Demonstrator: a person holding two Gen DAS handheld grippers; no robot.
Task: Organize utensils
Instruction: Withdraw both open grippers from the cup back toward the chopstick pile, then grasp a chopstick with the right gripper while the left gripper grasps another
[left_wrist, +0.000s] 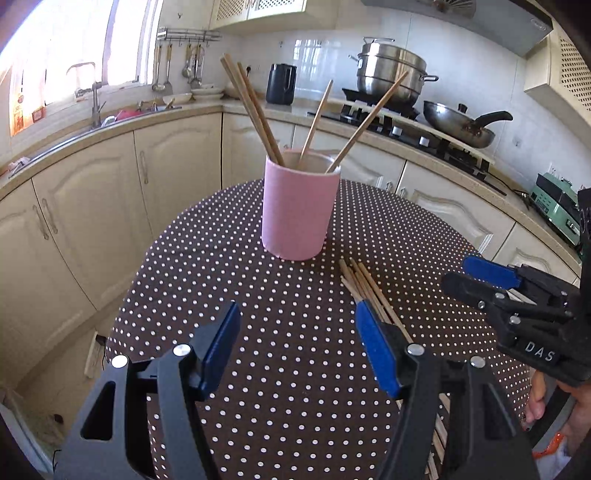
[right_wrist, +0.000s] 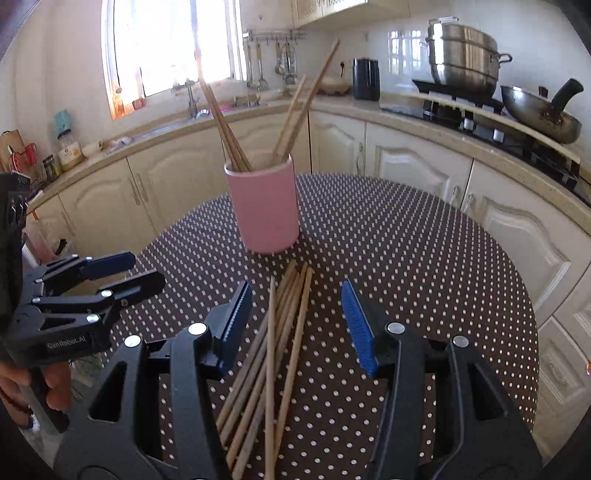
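A pink cylindrical holder (left_wrist: 298, 208) (right_wrist: 265, 204) stands upright on the round table with the polka-dot cloth (left_wrist: 236, 280) (right_wrist: 406, 258); several wooden chopsticks (left_wrist: 255, 110) (right_wrist: 225, 129) lean inside it. A loose bundle of chopsticks (right_wrist: 275, 350) (left_wrist: 364, 288) lies flat on the cloth in front of the holder. My right gripper (right_wrist: 297, 321) is open above this bundle, which runs between its blue pads without touching them. To the left of the bundle my left gripper (left_wrist: 297, 339) hovers open over bare cloth. Each gripper shows in the other's view, the left gripper (right_wrist: 136, 271) and the right gripper (left_wrist: 458, 275).
Cream cabinets and a countertop (left_wrist: 177, 122) wrap around behind the table. A sink with a tap (left_wrist: 96, 103) is at the left, a black kettle (left_wrist: 281, 84), a steel steamer pot (left_wrist: 391, 72) and a wok (left_wrist: 460, 125) on the stove at the right. A hand (right_wrist: 44, 387) grips the left tool's handle.
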